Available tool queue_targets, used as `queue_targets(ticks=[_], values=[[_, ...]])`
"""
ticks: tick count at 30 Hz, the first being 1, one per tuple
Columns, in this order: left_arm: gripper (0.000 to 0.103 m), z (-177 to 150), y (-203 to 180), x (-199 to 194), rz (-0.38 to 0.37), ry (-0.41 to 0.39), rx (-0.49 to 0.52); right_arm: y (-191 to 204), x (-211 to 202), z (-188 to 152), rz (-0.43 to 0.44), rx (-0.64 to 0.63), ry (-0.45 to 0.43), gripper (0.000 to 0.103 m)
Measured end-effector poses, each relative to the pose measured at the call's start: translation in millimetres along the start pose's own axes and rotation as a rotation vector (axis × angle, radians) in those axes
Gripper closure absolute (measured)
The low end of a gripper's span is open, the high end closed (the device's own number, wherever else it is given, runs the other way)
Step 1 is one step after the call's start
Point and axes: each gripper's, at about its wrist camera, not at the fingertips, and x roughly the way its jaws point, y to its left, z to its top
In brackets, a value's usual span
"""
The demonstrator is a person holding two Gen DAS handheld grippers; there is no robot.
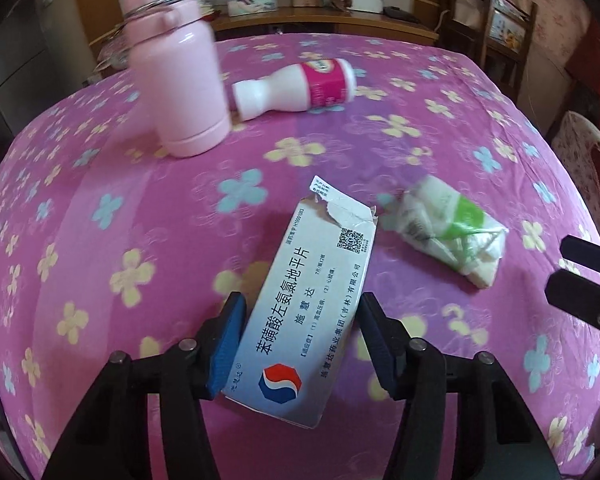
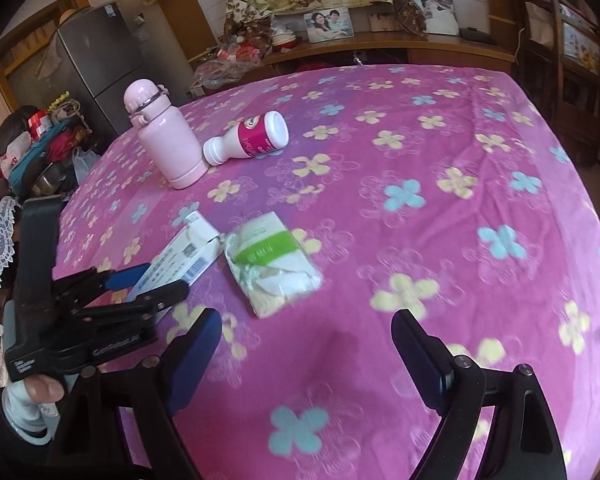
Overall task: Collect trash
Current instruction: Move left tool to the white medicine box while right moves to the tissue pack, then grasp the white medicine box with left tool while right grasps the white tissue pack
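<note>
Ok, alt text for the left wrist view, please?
The left gripper straddles a torn white medicine box on a pink flowered tablecloth, its fingers at the box's sides. Nearby lie a tissue packet, a tipped white bottle and an upright pink flask.

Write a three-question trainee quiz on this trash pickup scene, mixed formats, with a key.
1. True or false: the left gripper has its fingers on either side of the medicine box.
2. The white bottle with the magenta label is: A) upright B) lying on its side C) inside the pink flask.
3. Fill in: the right gripper is ____ and holds nothing; the tissue pack lies ahead of it.

Key: 1 true; 2 B; 3 open.
</note>
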Motion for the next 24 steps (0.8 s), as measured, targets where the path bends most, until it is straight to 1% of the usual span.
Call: queue_targets(ticks=[6,12,20,24], values=[[0.043,-4.7,7.8,-2.2,0.002,-0.001,-0.003,12.0,16.4,6.6,0.004,-0.016,0.011,0.014],[0.043,-4.8,8.0,-1.1,-0.008,-0.004,-0.012,22.5,27.7,12.0,-0.028,-0.068,0.020,0.014],[0.043,-3.6,8.7,1.1,-0.020,0.006,-0.016,21.9,42.0,25.3,-0.062,-0.109,0.017,0.014],[0.042,-2.8,7.1,2.5,-0.018,0.002,-0.017,23.3,52.4,30.2,-0.064,-0.134,0.038,0.014]])
